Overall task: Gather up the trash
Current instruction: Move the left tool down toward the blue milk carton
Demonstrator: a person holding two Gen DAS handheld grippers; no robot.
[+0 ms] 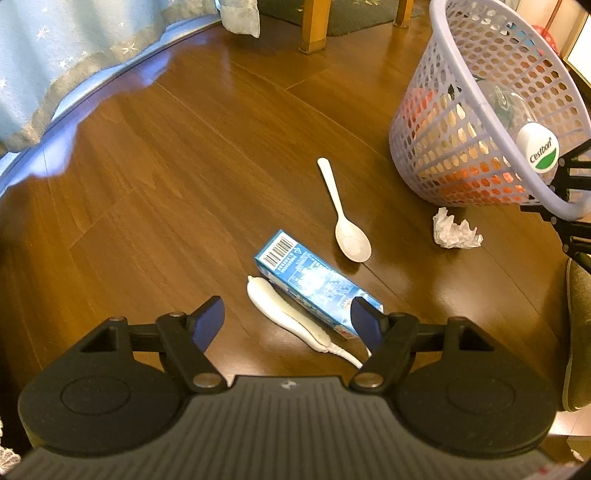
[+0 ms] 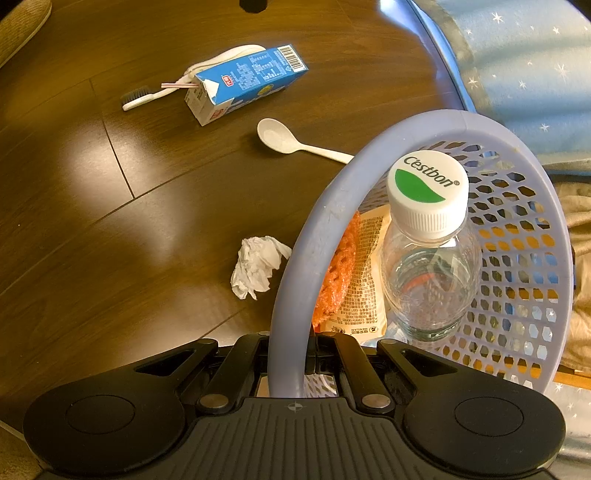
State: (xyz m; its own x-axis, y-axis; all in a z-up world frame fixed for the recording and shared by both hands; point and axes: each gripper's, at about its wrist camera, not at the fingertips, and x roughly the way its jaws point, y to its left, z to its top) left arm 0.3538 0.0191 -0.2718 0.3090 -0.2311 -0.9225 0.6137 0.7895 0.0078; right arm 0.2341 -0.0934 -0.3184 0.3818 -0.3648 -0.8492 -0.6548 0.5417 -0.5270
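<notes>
On the wooden floor lie a blue milk carton [image 1: 314, 284] [image 2: 247, 81], a white toothbrush [image 1: 291, 317] [image 2: 184, 79] beside it, a white plastic spoon [image 1: 345, 218] [image 2: 291, 142] and a crumpled tissue [image 1: 456, 229] [image 2: 258, 266]. My left gripper [image 1: 288, 321] is open just above the carton and toothbrush, its blue pads on either side of them. My right gripper [image 2: 288, 354] is shut on the rim of a lavender mesh basket [image 1: 476, 96] [image 2: 306, 240]. Inside the basket sit a clear water bottle [image 2: 430, 251] [image 1: 517, 118], an orange net and a printed wrapper.
A light blue starred cloth [image 1: 55, 55] [image 2: 517, 74] hangs along the floor's far edge. Wooden furniture legs [image 1: 314, 26] stand on a dark rug behind. A beige slipper [image 1: 578, 332] lies at the right edge of the left wrist view.
</notes>
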